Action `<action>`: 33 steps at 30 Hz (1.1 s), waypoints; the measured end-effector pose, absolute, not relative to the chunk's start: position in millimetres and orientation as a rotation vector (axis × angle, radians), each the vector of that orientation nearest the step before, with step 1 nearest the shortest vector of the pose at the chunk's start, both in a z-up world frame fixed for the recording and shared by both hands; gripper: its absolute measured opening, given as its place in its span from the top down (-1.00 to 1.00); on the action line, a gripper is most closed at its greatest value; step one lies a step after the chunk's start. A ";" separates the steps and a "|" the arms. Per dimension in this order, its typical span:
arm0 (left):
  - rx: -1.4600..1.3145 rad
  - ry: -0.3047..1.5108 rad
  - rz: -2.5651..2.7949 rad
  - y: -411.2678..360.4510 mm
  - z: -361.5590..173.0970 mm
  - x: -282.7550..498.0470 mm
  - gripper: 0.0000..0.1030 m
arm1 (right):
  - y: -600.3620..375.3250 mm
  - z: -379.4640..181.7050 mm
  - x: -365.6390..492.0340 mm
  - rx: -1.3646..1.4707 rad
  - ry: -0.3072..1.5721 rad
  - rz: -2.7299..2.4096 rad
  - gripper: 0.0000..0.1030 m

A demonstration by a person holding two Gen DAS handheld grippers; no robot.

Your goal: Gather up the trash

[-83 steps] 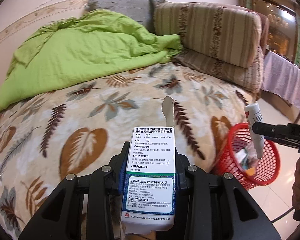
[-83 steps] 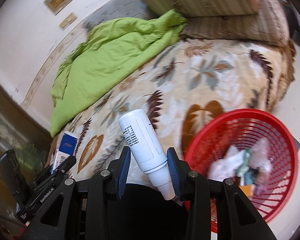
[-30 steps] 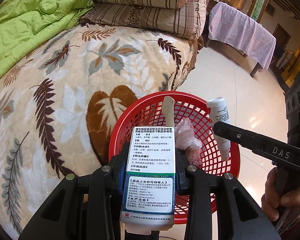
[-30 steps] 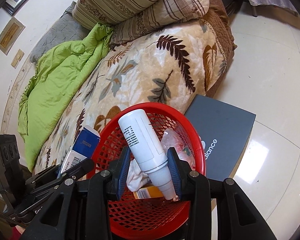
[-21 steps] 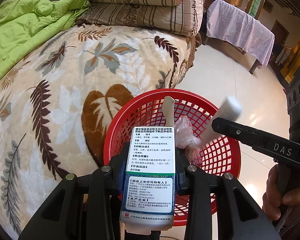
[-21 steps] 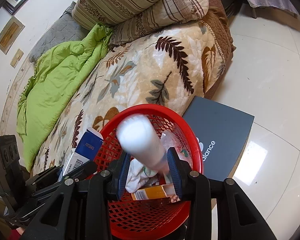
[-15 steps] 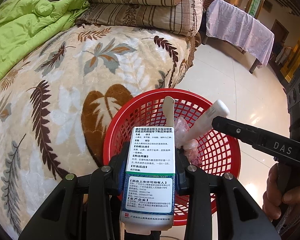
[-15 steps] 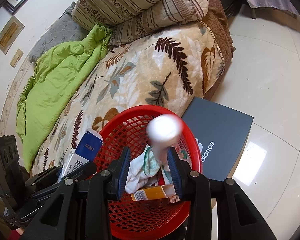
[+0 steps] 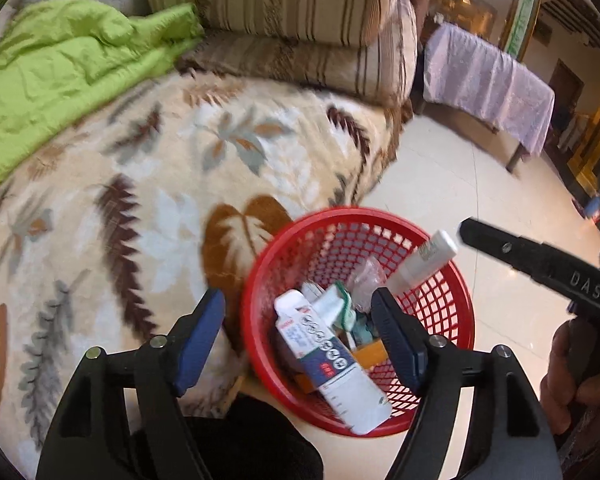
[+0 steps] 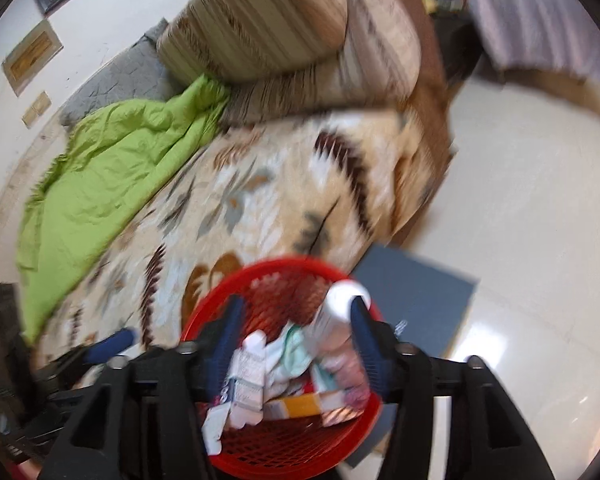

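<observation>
The left gripper (image 9: 298, 334) no longer holds the medicine box (image 9: 328, 360); its jaws are now wide apart and the box lies inside the red basket (image 9: 458, 320) on the floor beside the bed (image 9: 140, 184). The right gripper (image 10: 296, 340) is also spread wide, and the white bottle (image 9: 424, 262) it held leans, it seems, on the basket's inner wall.

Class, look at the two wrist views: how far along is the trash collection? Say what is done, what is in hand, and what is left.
Done: the medicine box and white bottle lie in the red basket with other trash. In hand: nothing; the left gripper and right gripper both hang open over the basket. Left: no loose trash shows on the bed or floor in these blurred views.
</observation>
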State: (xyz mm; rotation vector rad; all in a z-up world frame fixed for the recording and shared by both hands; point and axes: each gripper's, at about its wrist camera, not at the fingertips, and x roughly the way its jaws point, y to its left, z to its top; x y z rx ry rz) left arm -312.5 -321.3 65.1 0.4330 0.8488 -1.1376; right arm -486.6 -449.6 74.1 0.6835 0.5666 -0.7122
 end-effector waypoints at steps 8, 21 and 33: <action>0.388 0.630 -0.987 -243.4 111.7 -295.3 -0.79 | -367.8 138.0 -462.2 0.313 0.476 -0.946 -1.00; 0.339 0.538 -0.679 -117.9 129.2 -256.6 -0.92 | -300.7 123.4 -451.6 0.513 0.472 -0.940 -1.00; 0.429 0.555 -0.625 -108.8 107.5 -265.4 -0.92 | -264.3 128.6 -446.3 0.376 0.517 -0.967 -1.00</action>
